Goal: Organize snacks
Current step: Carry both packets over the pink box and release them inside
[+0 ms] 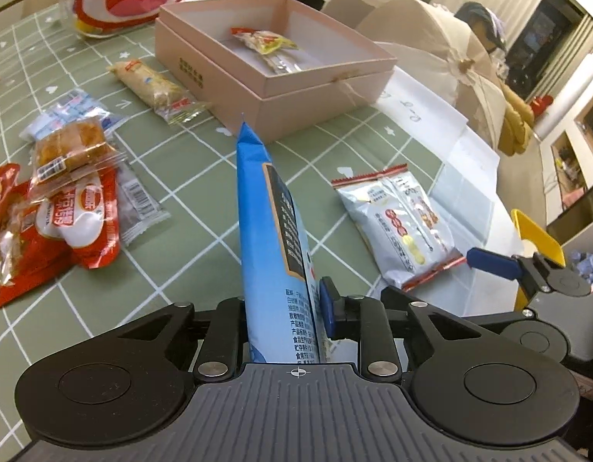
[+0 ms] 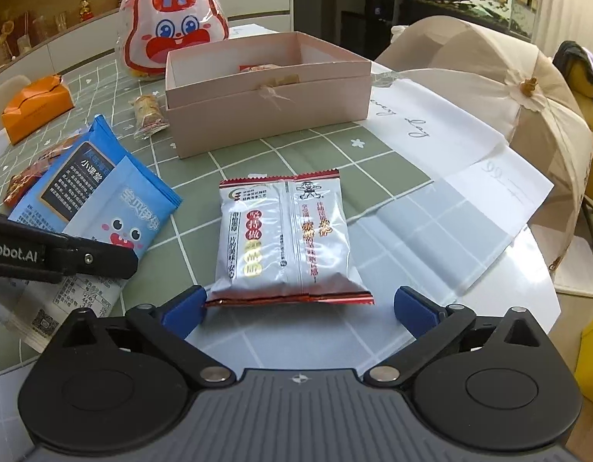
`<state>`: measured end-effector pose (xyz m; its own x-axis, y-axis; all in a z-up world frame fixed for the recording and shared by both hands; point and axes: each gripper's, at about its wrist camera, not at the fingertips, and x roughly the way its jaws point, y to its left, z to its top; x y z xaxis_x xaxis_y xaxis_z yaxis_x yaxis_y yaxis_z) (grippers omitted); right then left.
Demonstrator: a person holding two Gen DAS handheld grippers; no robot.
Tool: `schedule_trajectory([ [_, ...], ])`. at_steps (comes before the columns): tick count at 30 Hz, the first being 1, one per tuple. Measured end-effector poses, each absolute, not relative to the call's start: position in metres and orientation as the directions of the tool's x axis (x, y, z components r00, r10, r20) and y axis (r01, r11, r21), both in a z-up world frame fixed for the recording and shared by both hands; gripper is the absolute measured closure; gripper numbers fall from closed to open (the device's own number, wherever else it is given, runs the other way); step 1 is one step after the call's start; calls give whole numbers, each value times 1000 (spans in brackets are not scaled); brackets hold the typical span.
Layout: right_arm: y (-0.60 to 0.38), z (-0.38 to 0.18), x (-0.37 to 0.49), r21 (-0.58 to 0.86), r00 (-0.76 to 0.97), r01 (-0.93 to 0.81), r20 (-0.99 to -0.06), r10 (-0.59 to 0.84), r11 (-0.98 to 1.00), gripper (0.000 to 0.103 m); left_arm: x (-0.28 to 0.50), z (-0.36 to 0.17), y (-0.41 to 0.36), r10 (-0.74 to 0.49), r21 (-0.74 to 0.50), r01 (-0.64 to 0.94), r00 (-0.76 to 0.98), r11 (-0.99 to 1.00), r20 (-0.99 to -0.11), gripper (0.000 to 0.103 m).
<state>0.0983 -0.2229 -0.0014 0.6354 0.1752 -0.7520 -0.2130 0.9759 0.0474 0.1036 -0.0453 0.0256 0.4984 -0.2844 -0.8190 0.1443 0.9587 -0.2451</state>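
Note:
My left gripper (image 1: 283, 304) is shut on a blue snack packet (image 1: 273, 223), held edge-on and pointing toward the pink open box (image 1: 327, 88). One yellow-and-red wrapped snack (image 1: 269, 46) lies inside the box. In the right wrist view the blue packet (image 2: 103, 200) hangs tilted at the left over the green checked cloth. My right gripper (image 2: 302, 304) stands wide open at the near edge of a silver-and-red packet (image 2: 284, 238) that lies flat on the table. Its left pad (image 2: 188, 304) meets the packet's corner, and the right pad is apart from it. The pink box (image 2: 273, 111) stands behind.
A pile of red and clear snack packs (image 1: 65, 192) and a long biscuit pack (image 1: 153, 84) lie left of the box. A rabbit-face bag (image 2: 173, 30) and an orange box (image 2: 34, 107) sit at the back left. A mesh food cover (image 2: 508, 88) and white paper (image 2: 450, 146) are to the right.

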Motion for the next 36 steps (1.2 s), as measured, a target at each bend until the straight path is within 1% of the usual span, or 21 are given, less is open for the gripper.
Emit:
schedule_trajectory([
  [3, -226, 2, 106, 48, 589, -275, -781, 207, 960, 0, 101, 25, -47, -284, -246, 142, 487, 959, -826, 77],
  [4, -228, 4, 109, 58, 578, -280, -787, 217, 958, 2, 101, 25, -47, -285, -249, 140, 481, 958, -829, 77],
  [5, -229, 6, 111, 69, 579, -274, -785, 222, 959, 7, 100, 25, -47, -286, -250, 138, 478, 958, -831, 77],
  [8, -233, 12, 120, 89, 606, -231, -766, 215, 969, 7, 97, 25, -47, -284, -254, 126, 473, 959, -834, 77],
  [13, -227, 10, 143, 110, 597, -200, -774, 210, 974, 7, 92, 26, -50, -274, -244, 125, 470, 962, -839, 77],
  [16, -220, 7, 149, 95, 593, -212, -779, 205, 973, 15, 91, 26, -52, -264, -239, 114, 471, 964, -841, 77],
  [17, -218, 8, 148, 90, 596, -222, -776, 208, 971, 21, 90, 26, -53, -261, -238, 110, 473, 965, -841, 77],
  [19, -215, 9, 144, 70, 596, -247, -775, 208, 967, 27, 90, 26, -53, -257, -240, 98, 478, 966, -840, 77],
  [23, -217, 10, 133, 49, 595, -262, -778, 201, 964, 27, 89, 26, -53, -255, -244, 87, 481, 966, -839, 80],
  [26, -223, 12, 127, 54, 579, -264, -790, 203, 963, 27, 87, 26, -54, -296, -291, 85, 461, 953, -837, 83],
  [28, -229, 14, 123, 61, 565, -260, -800, 203, 964, 27, 84, 30, -60, -317, -302, 107, 456, 947, -832, 86],
  [31, -239, 21, 116, 68, 563, -247, -802, 200, 967, 27, 82, 37, -72, -358, -324, 154, 450, 934, -818, 86],
  [36, -255, 42, 110, 50, 606, -225, -775, 179, 973, 27, 83, 55, -86, -413, -350, 220, 455, 910, -788, 86],
])
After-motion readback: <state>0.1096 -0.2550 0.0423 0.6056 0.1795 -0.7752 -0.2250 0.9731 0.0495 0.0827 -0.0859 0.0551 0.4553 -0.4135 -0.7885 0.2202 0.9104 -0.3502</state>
